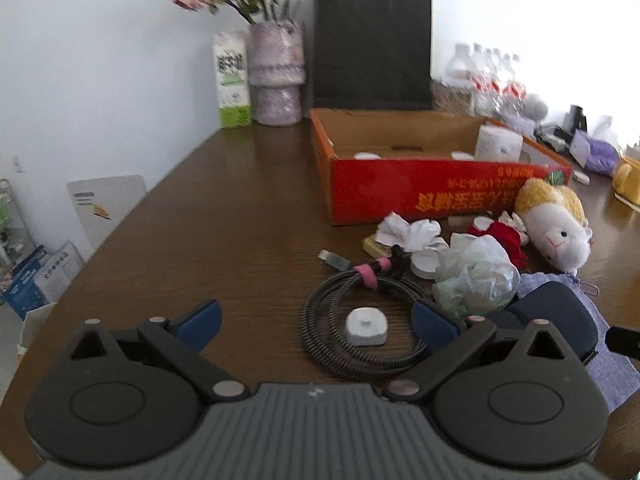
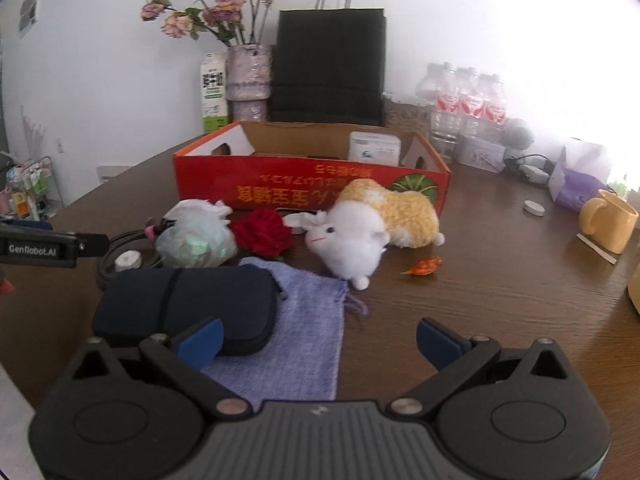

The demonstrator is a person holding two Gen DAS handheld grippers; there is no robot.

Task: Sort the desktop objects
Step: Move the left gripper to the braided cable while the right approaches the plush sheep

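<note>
"GenRobot.AI" in white letters on the black bar of the left gripper [image 2: 38, 249], at the left edge of the right wrist view. Yellow Chinese characters, upside down, on the red box [image 2: 312, 192] wall; not legible. Dark characters on the white-and-green carton [image 1: 231, 80]; too blurred to read.

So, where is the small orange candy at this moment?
In the right wrist view the small orange candy lies alone on the brown table, right of centre, just right of the plush sheep and left of the yellow mug.
</note>
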